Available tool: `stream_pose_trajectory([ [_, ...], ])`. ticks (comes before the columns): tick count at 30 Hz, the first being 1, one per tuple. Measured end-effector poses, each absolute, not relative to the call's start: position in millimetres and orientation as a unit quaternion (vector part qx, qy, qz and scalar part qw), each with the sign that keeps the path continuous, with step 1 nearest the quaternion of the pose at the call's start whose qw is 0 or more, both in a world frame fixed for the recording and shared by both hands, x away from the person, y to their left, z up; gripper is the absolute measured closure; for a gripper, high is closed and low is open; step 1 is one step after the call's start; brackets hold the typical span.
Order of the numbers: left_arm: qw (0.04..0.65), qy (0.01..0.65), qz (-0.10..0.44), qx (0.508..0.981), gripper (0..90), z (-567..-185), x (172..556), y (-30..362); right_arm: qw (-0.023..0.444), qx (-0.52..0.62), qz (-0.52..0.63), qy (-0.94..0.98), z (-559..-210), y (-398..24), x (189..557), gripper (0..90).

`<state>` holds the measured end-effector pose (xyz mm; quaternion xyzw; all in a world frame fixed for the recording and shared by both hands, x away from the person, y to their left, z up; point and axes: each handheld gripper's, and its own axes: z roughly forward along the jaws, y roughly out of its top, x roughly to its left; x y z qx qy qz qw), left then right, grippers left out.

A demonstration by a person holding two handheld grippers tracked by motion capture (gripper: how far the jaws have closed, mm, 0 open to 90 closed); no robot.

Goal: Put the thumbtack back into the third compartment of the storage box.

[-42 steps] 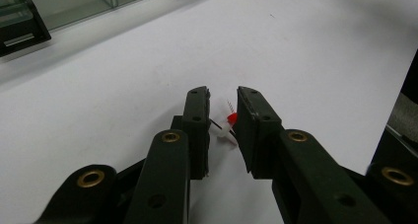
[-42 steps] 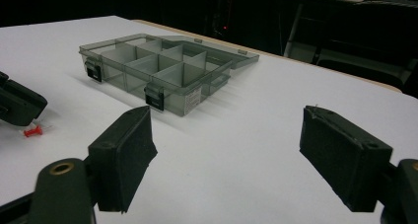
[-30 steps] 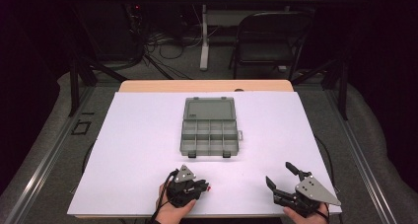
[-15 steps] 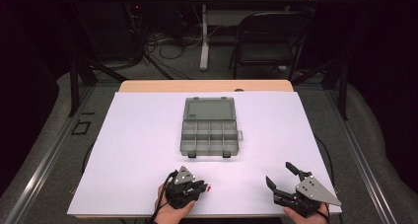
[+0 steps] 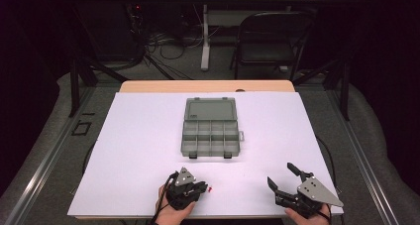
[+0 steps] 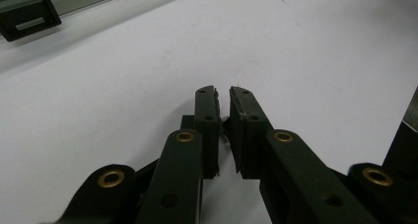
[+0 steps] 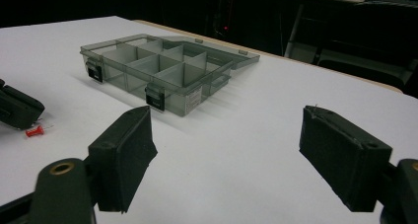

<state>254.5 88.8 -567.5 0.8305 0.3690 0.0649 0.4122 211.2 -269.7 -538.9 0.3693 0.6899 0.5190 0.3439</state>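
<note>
High view: your left gripper (image 5: 200, 188) has its fingers clenched, perhaps on nothing, beside a red pin (image 5: 211, 189); your right gripper (image 5: 283, 176) gapes released.

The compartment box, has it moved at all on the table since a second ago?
No. The compartment box sits in the same spot in the high view, its open lid toward the table's wooden far edge as before, both grippers well short of it.
</note>
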Motion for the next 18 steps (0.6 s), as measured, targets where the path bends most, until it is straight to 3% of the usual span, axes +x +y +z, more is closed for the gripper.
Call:
stream_pose_trajectory([
  [18, 0.420, 0.372, 0.056, 0.826, 83.2, -566.1, 255.1, 90.5, 0.345, 0.370, 0.519, 0.689, -539.2, -269.6, 211.6, 20.2],
])
